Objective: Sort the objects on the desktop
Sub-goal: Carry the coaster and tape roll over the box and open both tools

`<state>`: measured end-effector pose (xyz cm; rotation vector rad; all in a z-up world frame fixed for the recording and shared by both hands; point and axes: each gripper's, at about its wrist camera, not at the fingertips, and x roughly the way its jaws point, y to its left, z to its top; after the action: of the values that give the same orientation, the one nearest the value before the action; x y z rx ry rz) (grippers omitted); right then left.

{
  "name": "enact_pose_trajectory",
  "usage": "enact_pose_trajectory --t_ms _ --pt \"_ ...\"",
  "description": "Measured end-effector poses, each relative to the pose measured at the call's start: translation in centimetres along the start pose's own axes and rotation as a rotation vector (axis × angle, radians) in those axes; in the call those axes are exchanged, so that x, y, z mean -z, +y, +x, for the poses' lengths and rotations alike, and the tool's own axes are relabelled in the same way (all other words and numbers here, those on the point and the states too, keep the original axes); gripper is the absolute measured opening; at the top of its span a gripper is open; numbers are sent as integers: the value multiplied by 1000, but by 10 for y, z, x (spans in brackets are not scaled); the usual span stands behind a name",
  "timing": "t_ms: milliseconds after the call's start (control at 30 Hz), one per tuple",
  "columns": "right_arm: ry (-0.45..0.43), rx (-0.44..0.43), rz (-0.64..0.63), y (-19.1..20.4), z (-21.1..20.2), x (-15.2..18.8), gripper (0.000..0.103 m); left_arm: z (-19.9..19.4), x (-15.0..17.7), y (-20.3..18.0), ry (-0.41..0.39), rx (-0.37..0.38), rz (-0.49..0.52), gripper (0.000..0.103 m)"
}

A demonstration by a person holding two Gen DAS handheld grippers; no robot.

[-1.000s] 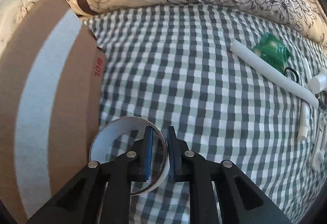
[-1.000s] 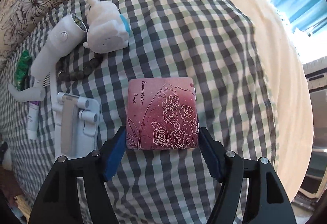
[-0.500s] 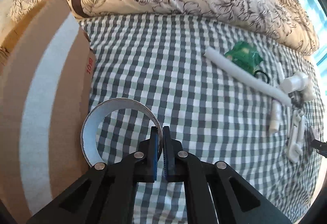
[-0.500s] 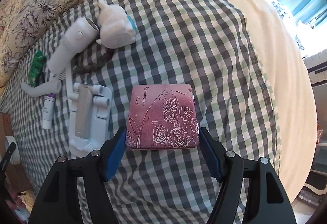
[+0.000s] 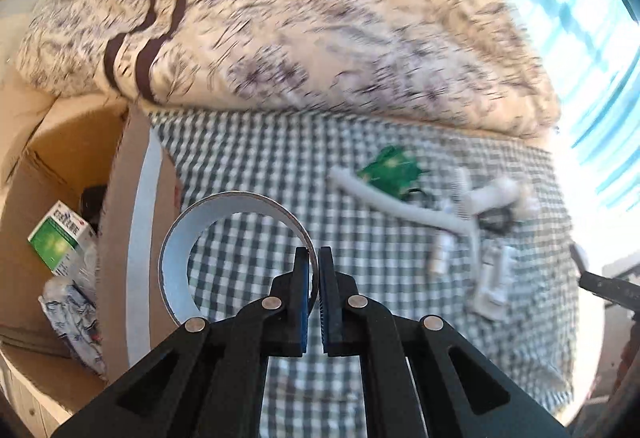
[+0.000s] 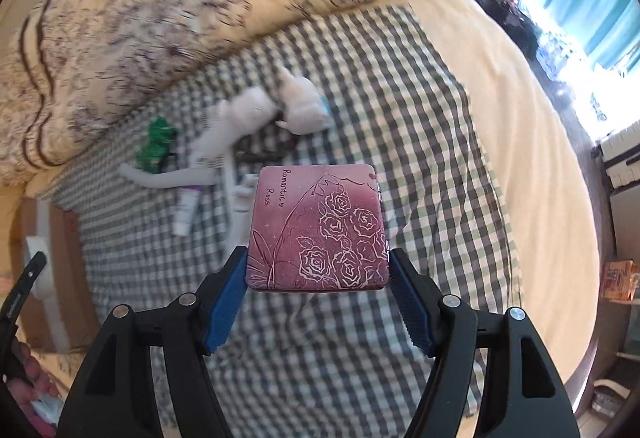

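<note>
Both lifted: tape ring [image 5: 236,234] pinched, pink case [image 6: 318,228] between fingers, apparently gripped.

left wrist fisheye raised over green-and-white checked bedspread [image 5: 256,174], facing floral duvet [image 5: 320,38], brown cardboard box [image 5: 72,166] at left, right wrist fisheye higher, same heading, both share bedspread [image 6: 420,86], duvet [image 6: 160,18], white clutter

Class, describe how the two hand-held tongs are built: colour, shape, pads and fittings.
Both the left tongs and the right tongs are matte black, with angular arms that have triangular cut-outs, and round silver pivot bolts. Each finger carries a blue ribbed pad. No cables, markings or sleeves show.
</note>
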<state>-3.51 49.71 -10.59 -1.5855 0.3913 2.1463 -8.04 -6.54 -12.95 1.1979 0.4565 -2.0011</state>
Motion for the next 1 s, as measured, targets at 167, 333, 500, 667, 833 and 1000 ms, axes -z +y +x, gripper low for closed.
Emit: enact_pose_trajectory --t_ms 167,333,500,667,833,1000 --pt "-25 -43 -98 42 -42 9 69 -48 -10 -5 -43 35 13 4" --pt "-55 -105 -196 104 -66 22 69 -88 -19 17 -77 12 -2 4" --pt "-91 -154 -295 184 -89 45 69 -117 -24 62 -115 -8 9 4" --pt "-113 -221 -355 269 -105 75 69 -131 -25 126 -105 -52 -1 4" --pt "-84 -279 -447 350 -95 112 69 -124 -15 187 -75 -71 -18 4" --pt "-28 -292 -502 398 -75 137 69 -111 -5 228 -35 -60 -28 4"
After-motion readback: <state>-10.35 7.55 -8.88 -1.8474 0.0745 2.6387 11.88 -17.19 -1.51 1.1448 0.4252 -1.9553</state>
